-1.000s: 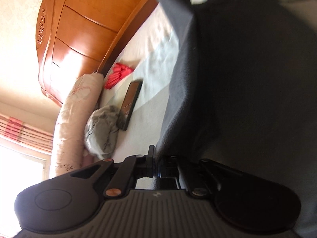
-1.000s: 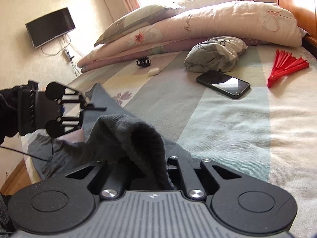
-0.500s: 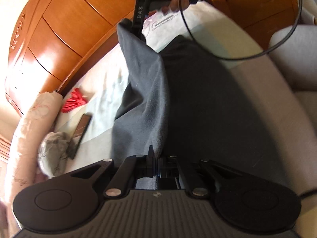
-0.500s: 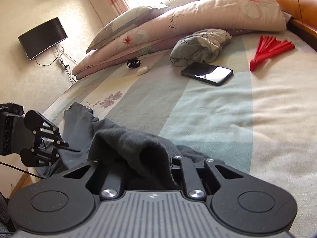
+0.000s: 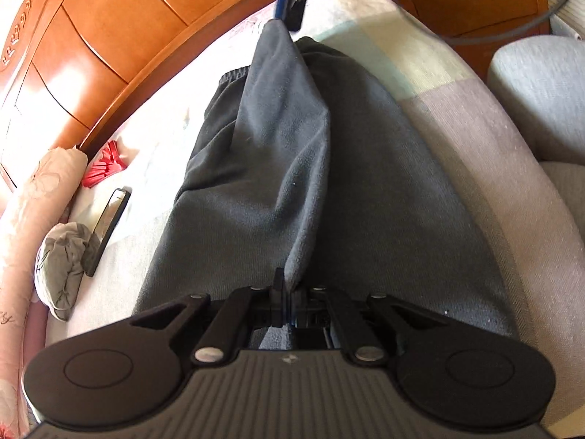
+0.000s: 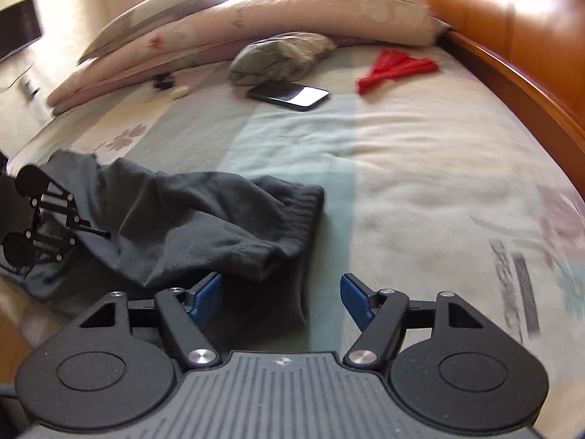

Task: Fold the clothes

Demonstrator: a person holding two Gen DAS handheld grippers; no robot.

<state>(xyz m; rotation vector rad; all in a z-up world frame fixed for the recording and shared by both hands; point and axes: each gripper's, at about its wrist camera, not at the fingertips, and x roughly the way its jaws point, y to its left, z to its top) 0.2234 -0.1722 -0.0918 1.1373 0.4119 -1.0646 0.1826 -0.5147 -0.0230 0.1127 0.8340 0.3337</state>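
A dark grey garment (image 5: 292,168) lies stretched lengthwise on the bed, its ribbed end (image 6: 299,216) resting on the sheet. My left gripper (image 5: 287,292) is shut on a raised fold of the garment at its near end; in the right wrist view the left gripper (image 6: 104,235) shows at the far left, with cloth pinched. My right gripper (image 6: 279,292) has its jaws opening, blue pads (image 6: 206,294) wide apart and nothing pressed between them. The ribbed end lies just ahead of its left pad. In the left wrist view the right gripper (image 5: 292,11) is blurred at the garment's far end.
On the bed beyond lie a black phone (image 6: 289,95), a red fan (image 6: 395,69) and a bundled grey cloth (image 6: 281,56), with long pillows (image 6: 256,11) behind. A wooden headboard (image 6: 512,36) runs along the right. A grey upholstered seat (image 5: 541,84) stands beside the bed.
My right gripper has opened and let go of the garment's ribbed end, which now lies on the bed. My left gripper has sunk lower, still holding its fold.
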